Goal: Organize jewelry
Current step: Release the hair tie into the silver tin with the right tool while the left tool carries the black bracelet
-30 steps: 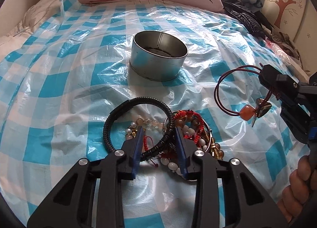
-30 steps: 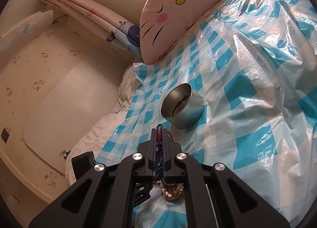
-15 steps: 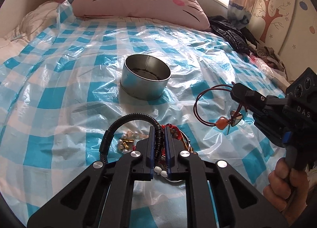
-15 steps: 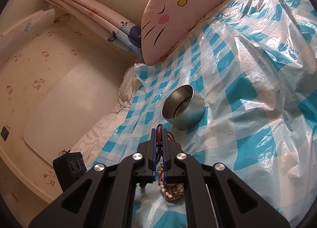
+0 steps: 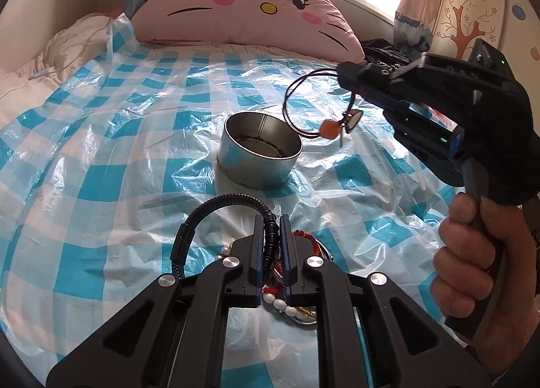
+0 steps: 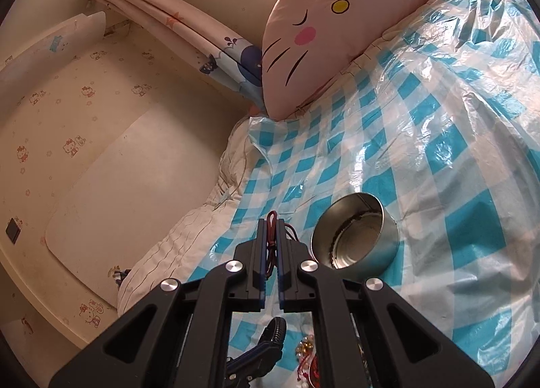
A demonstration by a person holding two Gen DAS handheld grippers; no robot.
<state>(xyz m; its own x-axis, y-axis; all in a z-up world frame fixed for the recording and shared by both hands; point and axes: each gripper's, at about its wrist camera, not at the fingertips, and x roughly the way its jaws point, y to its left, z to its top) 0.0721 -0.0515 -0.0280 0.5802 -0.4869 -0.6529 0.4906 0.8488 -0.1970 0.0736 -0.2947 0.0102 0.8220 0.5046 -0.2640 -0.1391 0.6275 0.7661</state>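
A round metal tin (image 5: 259, 152) (image 6: 356, 240) stands open on the blue-checked plastic sheet. My left gripper (image 5: 271, 234) is shut on a black braided bracelet (image 5: 216, 210), which arches up to the left above a heap of bead bracelets (image 5: 290, 300). My right gripper (image 6: 270, 242) (image 5: 341, 72) is shut on a dark red cord necklace (image 6: 270, 246) (image 5: 303, 97). In the left wrist view its orange bead and pendant (image 5: 339, 124) hang just right of the tin's rim. A hand (image 5: 472, 253) holds the right gripper's handle.
A pink cat-face pillow (image 5: 246, 13) (image 6: 341, 13) lies at the head of the bed. Rumpled white bedding (image 5: 50, 60) borders the sheet on the left. Dark clothing (image 5: 388, 50) sits near the far right corner, and a curtain (image 6: 189, 36) hangs by the wall.
My left gripper shut on the black bracelet and raised it a little. My right gripper carried the red cord necklace leftward and up, from beside the bead heap to just by the tin.
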